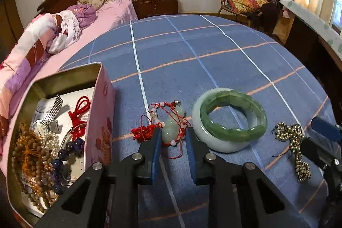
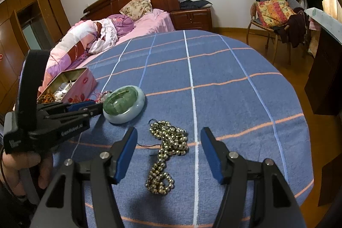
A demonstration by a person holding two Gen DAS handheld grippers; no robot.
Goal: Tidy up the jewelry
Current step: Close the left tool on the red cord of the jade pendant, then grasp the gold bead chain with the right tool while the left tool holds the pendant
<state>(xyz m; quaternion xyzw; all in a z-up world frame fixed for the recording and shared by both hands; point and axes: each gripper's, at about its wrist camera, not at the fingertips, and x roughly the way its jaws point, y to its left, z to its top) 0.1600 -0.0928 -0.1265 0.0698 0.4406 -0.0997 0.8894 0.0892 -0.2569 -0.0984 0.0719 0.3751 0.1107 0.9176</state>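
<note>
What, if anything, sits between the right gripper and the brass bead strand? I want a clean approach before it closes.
Nothing visible. The right gripper is open, and the brass bead strand lies on the blue cloth between its fingers. The pale bangle sits further left, clear of it.

Glossy jade bangle [image 1: 215, 143], metal tin [image 1: 100, 112], terry cloth [image 1: 213, 69]

Wide bare blue cloth [image 2: 224, 69] far side, pink tin [image 1: 100, 121] blocks left, bangles [image 1: 229, 121] crowd middle
</note>
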